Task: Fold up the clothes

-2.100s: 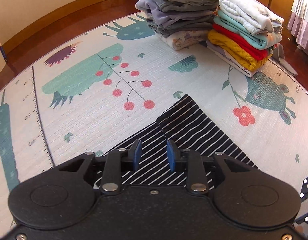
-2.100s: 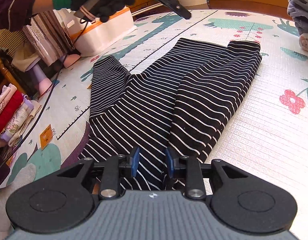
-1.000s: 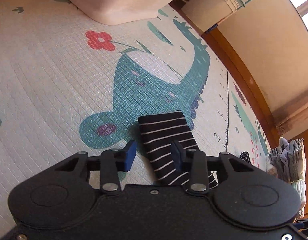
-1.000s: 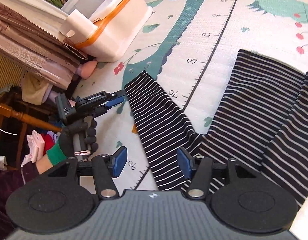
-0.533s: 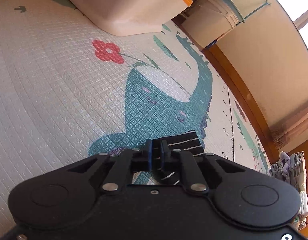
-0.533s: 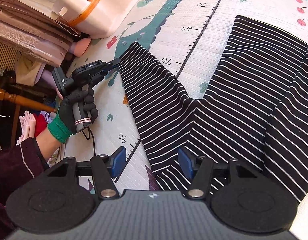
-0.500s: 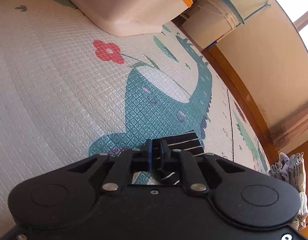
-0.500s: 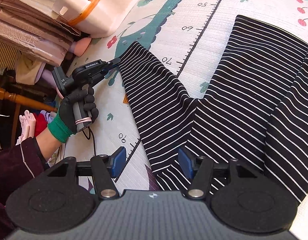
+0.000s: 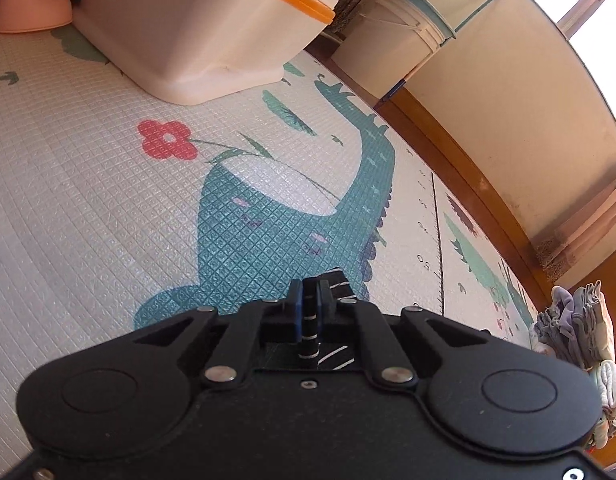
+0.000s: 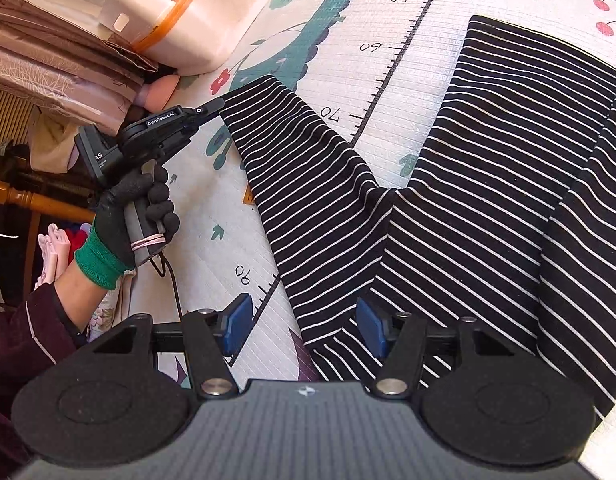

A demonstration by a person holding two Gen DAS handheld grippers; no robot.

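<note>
I have the left hand-held gripper [image 9: 308, 307] clamped on the cuff end of the striped garment's sleeve [image 10: 303, 200], pinching the fabric into a thin upright ridge between the blue pads, so I judge the sleeve can be carried without slipping. From the right wrist view, that sleeve runs out to the left across the play mat [image 9: 87, 208], away from the body of the striped garment [image 10: 488, 184], which lies flat on the mat on the floor. My right hand-held gripper [image 10: 303, 326] is spread apart, hovering over the near part of the sleeve by the armpit, holding nothing; I read that as a spot to pin the fabric. A white storage box [image 9: 195, 28] sits far left, and folded piles [image 9: 580, 332] wait at the right.
</note>
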